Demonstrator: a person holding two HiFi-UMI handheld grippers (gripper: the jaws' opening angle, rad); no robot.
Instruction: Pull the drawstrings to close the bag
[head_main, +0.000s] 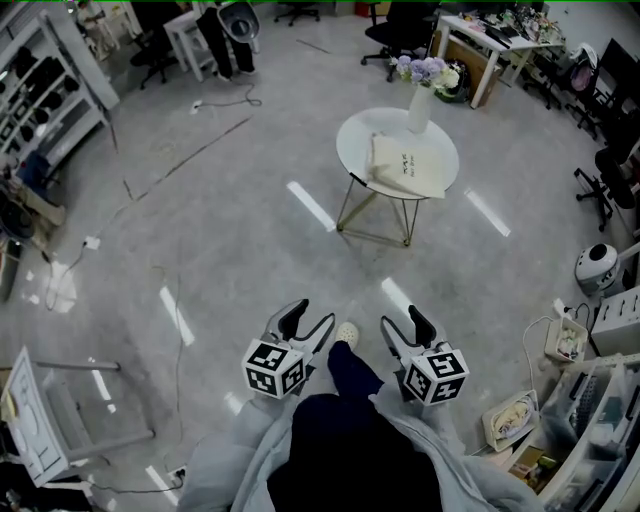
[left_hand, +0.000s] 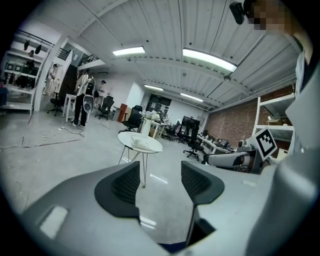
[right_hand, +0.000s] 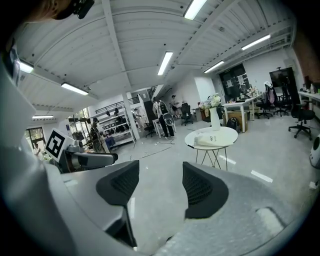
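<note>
A cream drawstring bag (head_main: 405, 166) lies flat on a small round white table (head_main: 352, 138) some way ahead of me; it also shows in the left gripper view, bag (left_hand: 142, 143), and in the right gripper view, bag (right_hand: 209, 139). My left gripper (head_main: 307, 322) and right gripper (head_main: 405, 326) are held close to my body, far short of the table. Both stand open with nothing between their jaws. The left gripper (left_hand: 160, 181) and the right gripper (right_hand: 161, 182) point towards the table. The bag's drawstrings are too small to make out.
A white vase of flowers (head_main: 422, 95) stands on the table behind the bag. Thin metal legs (head_main: 378, 214) carry the table. Desks and office chairs (head_main: 398, 32) line the far side, shelves (head_main: 42, 110) the left, boxes and clutter (head_main: 575, 400) the right. Cables (head_main: 215, 103) lie on the grey floor.
</note>
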